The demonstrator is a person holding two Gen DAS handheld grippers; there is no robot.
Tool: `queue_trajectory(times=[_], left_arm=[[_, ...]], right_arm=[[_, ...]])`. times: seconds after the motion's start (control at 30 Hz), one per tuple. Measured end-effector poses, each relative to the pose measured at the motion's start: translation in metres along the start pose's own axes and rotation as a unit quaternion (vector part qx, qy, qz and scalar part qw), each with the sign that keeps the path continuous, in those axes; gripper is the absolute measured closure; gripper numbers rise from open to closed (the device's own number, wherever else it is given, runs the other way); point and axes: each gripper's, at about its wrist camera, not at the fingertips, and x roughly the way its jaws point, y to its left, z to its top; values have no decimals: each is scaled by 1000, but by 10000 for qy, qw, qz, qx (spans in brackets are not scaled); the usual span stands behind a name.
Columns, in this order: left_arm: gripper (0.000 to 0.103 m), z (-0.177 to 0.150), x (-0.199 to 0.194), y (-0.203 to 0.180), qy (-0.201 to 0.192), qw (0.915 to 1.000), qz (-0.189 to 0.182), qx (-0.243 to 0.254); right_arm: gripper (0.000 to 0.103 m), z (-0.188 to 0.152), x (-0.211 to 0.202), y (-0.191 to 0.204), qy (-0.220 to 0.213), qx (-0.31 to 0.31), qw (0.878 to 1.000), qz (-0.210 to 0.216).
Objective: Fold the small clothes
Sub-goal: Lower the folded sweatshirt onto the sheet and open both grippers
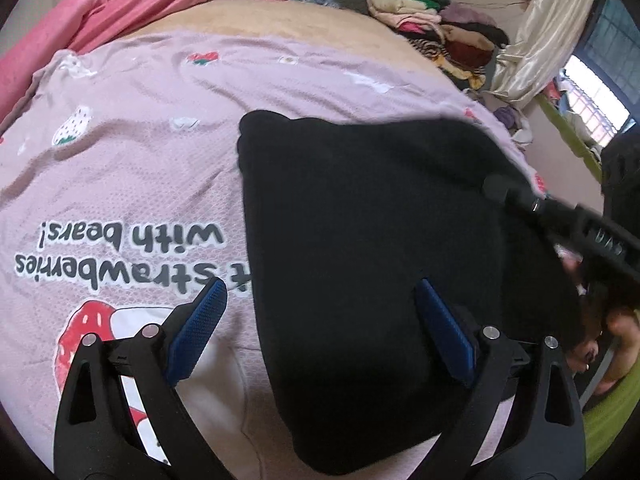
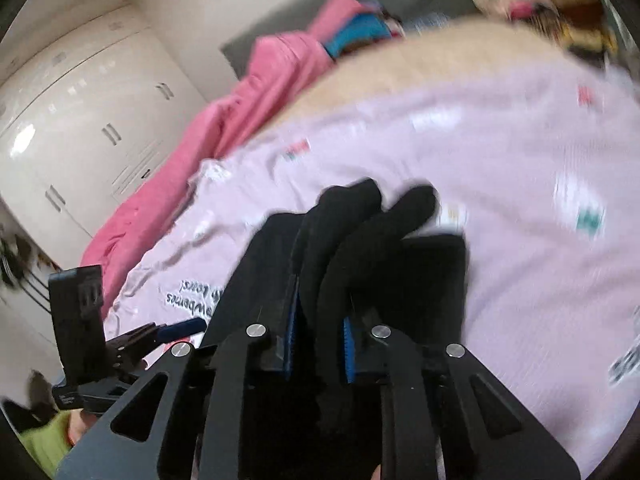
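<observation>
The black garment [image 1: 360, 280] lies on the pink sheet [image 1: 140, 160], right of its printed text. The left gripper [image 1: 320, 320] is spread wide above the garment's left edge, gripping nothing. The right gripper [image 2: 318, 316] is clamped on a raised fold of the garment.

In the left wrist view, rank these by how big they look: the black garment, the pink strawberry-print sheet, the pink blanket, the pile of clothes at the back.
1. pink strawberry-print sheet
2. black garment
3. pink blanket and pile of clothes: similar, both far off, unranked.
</observation>
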Motion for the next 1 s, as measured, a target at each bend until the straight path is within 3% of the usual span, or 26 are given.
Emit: queue_trajectory(times=[0.17, 0.43, 0.67, 0.9, 0.97, 1.0], left_arm=[[15, -6, 5, -10, 110, 9997, 72, 193], [13, -15, 12, -11, 180, 9997, -10, 153], [13, -18, 9, -12, 177, 9997, 0, 176], [13, -20, 5, -12, 152, 9997, 35, 183], [13, -21, 3, -13, 140, 9997, 49, 198], [13, -20, 2, -13, 140, 9997, 49, 198]], right_arm=[[91, -8, 18, -16, 234, -315, 9973, -614], [91, -36, 22, -40, 279, 0, 9966, -775], [88, -36, 23, -29, 248, -201, 9932, -1122], [79, -39, 7, -26, 111, -216, 9917, -1266], [69, -42, 0, -27, 55, -152, 9918, -1264], [54, -44, -4, -28, 34, -98, 9924, -1230]])
